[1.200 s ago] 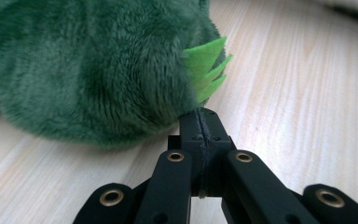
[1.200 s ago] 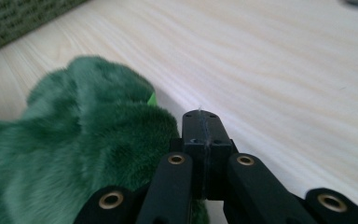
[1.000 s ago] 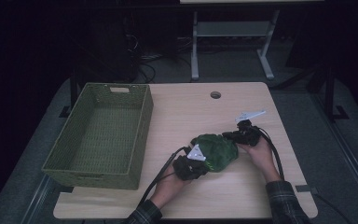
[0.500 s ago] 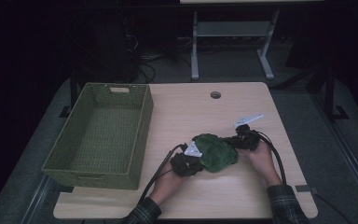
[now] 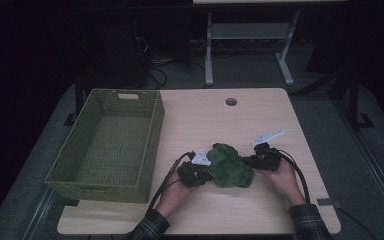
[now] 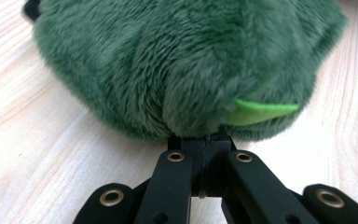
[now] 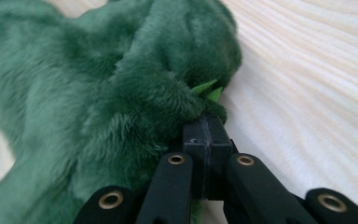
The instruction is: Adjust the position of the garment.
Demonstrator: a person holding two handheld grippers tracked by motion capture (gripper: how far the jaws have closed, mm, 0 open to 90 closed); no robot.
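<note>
The right gripper [image 5: 257, 161] has slid a little leftward across the table [image 5: 205, 120] since a second ago, bunching the fuzzy dark green plush cloth [image 5: 230, 165] toward the left gripper [image 5: 205, 172]. Both sets of fingers are clamped tight on the cloth's edges, one at each side. The cloth lies crumpled on the pale wooden table, right of the green woven basket [image 5: 105, 140].

Jaw tips of the left gripper [image 6: 200, 137] are buried in the green plush toy [image 6: 186, 60], whose top runs past the frame edge. The right gripper [image 7: 205, 123] bites into fur too, its tips partly covered, the toy's left cut off.
</note>
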